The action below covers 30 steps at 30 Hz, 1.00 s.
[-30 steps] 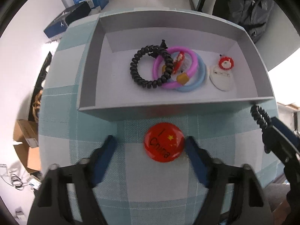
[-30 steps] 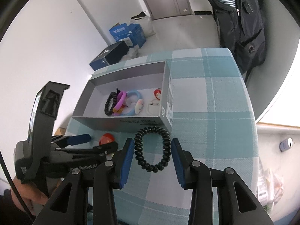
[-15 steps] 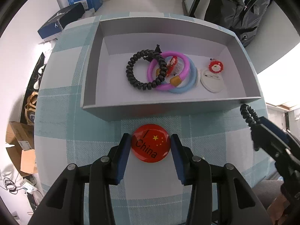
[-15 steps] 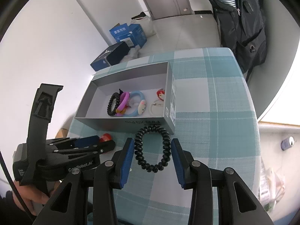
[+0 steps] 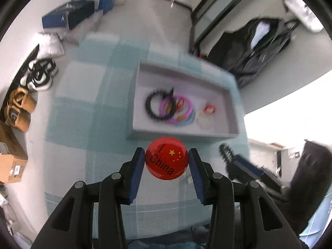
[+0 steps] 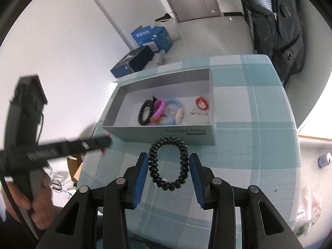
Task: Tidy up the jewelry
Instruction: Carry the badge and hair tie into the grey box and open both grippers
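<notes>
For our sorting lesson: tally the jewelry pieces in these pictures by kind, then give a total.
Black coil hair ties: 2
Smooth rings, pink and blue: 2
Round badges: 3
Total: 7

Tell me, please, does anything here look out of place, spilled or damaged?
Nothing stands out. The red badge and a black coil hair tie are held in the grippers, outside the grey box; its contents look tidy.

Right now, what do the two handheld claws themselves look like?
Both match: the left claw and right claw have glossy black angular linkage arms with round silver pivot bolts, and each finger carries a flat blue pad. In the right wrist view a thin black cable runs beside the left claw's black body.
</notes>
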Tool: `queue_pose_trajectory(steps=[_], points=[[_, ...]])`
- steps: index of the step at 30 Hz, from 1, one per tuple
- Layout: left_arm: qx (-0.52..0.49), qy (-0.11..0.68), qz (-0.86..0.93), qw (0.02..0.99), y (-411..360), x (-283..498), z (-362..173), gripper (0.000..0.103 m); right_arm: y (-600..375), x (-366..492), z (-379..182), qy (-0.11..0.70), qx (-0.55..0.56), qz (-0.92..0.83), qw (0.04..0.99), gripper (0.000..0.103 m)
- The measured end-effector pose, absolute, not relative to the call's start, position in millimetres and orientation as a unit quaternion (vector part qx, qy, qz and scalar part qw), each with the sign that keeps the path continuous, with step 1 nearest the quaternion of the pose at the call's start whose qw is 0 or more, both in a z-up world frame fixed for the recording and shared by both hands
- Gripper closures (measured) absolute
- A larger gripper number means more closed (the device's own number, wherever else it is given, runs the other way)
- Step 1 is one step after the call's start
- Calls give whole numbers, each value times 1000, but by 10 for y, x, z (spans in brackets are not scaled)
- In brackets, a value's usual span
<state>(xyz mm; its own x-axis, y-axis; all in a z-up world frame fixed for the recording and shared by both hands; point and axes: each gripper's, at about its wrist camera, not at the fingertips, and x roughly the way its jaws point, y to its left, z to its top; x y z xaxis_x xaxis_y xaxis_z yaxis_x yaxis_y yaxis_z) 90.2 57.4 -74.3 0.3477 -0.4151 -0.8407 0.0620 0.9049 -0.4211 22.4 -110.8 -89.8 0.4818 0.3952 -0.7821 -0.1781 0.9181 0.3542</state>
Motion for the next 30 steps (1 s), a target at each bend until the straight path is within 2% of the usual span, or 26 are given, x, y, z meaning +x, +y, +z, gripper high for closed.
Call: queue_pose_trajectory(steps=[10, 17, 24, 30], points=[[-133, 484, -140, 853, 489, 1069, -288, 65, -1052, 311, -570, 452, 147, 185, 860, 64], [-139, 465, -155, 861, 534, 1225, -149, 65, -979, 538, -234, 434, 110, 193, 873, 64], [-157, 472, -168, 851, 453, 1413, -174, 65, -894, 856, -42, 421, 79, 203, 880, 64], [-151, 503, -179, 832, 294, 1540, -370, 65, -912, 1091, -183, 427, 81, 204, 877, 64]])
